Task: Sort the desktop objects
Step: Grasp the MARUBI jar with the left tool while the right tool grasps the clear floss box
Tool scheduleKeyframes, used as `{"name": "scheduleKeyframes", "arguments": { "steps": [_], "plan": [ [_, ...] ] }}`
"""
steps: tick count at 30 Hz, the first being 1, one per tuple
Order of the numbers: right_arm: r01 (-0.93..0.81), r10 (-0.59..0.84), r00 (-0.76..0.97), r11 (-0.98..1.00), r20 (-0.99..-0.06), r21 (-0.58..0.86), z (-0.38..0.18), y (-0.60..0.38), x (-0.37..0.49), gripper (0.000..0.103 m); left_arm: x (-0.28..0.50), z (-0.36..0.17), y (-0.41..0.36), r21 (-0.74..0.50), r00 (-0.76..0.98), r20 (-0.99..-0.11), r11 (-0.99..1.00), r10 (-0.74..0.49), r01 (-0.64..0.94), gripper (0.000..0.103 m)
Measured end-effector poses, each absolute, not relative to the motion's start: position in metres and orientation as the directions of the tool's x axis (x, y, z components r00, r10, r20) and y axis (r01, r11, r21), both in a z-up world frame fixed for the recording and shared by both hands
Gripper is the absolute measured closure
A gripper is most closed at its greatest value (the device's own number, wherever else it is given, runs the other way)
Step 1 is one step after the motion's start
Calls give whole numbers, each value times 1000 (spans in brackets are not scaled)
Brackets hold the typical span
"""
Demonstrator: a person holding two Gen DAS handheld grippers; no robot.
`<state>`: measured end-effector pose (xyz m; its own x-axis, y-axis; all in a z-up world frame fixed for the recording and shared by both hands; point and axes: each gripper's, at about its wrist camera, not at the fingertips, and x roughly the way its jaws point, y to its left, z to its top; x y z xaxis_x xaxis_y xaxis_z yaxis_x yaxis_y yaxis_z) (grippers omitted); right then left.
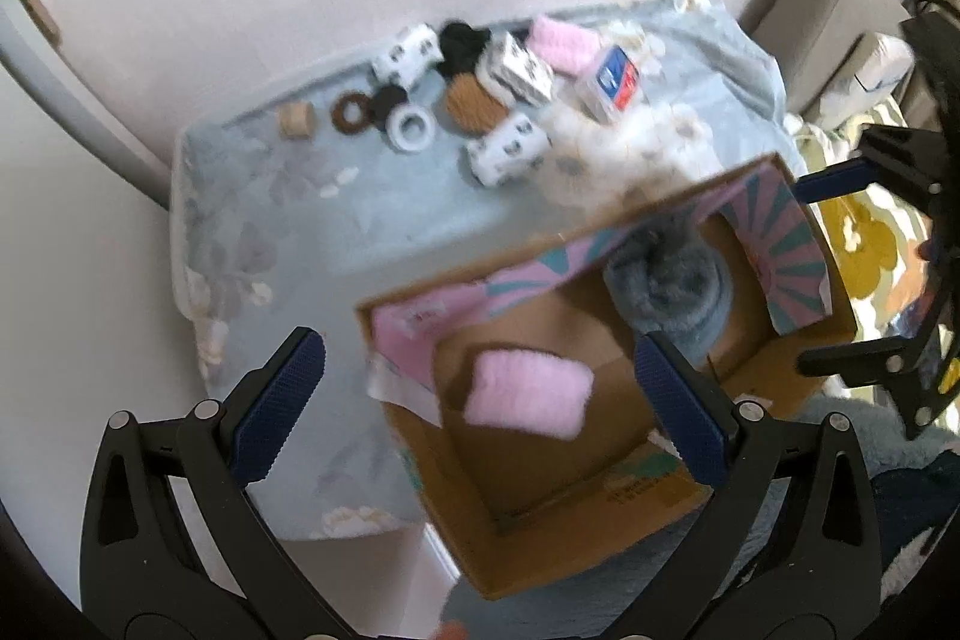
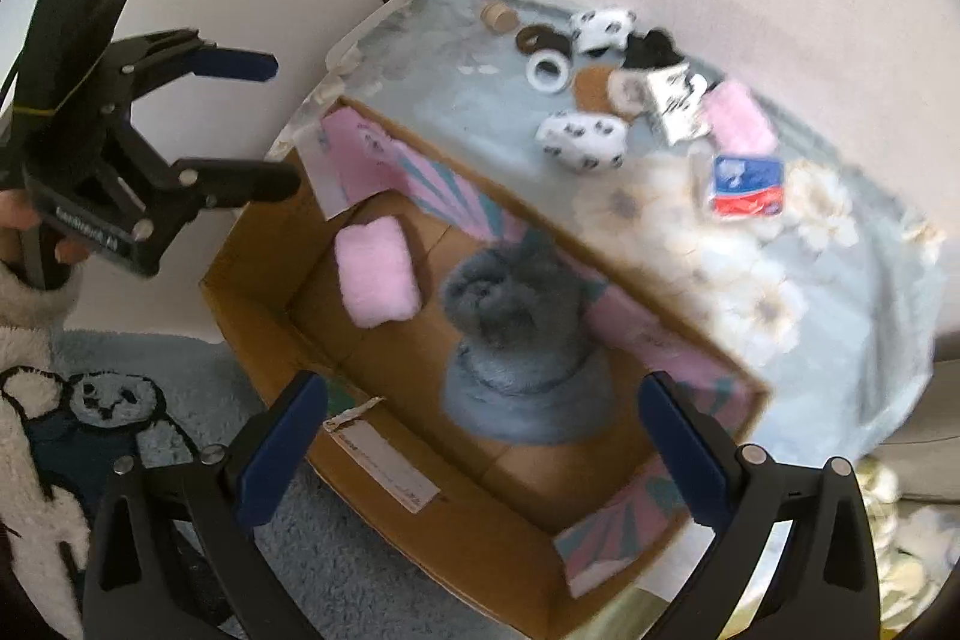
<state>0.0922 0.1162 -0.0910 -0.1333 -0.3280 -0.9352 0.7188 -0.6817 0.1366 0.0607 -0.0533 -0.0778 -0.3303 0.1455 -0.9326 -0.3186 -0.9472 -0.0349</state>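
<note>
While both hand-held grippers [image 1: 480,400] [image 2: 483,433] gape empty, only the right view shows a possibly panda-patterned sleeve [image 2: 36,334].

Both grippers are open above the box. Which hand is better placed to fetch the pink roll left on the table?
Probably right. The pink roll lies at the right end of the pile, on the right gripper side; the left gripper hangs beyond the box's opposite edge.

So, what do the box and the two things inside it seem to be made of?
Box: corrugated cardboard by its look, plain brown and matte, pink print on the flaps. Pink roll: fuzzy fabric, probably fleece. Grey bundle: plush, fluffy pile, likely fleece too.
</note>
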Motion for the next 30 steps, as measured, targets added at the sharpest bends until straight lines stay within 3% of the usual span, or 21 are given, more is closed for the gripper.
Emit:
{"name": "scheduleKeyframes", "arguments": {
  "steps": [4, 13, 21, 30],
  "plan": [
    [687, -332, -319, -726, -888, 25, -59, 128, 79, 0, 44, -67, -68, -31, -368, -919, -957, 141, -289, 0],
    [573, -319, -331, -816, -888, 80, -51, 159, 5, 0, -20, -51, -100, 4, -446, -888, -968, 112, -251, 0],
    [630, -198, -318, -775, -927, -50, -129, 142, -51, 0, -88, -111, -122, 59, -432, -901, -977, 37, -207, 1],
    [637, -202, -242, -771, -949, 2, -197, 136, -87, 0, -140, -187, -132, 91, -408, -913, -976, -1, -199, 6]
  ]
}}
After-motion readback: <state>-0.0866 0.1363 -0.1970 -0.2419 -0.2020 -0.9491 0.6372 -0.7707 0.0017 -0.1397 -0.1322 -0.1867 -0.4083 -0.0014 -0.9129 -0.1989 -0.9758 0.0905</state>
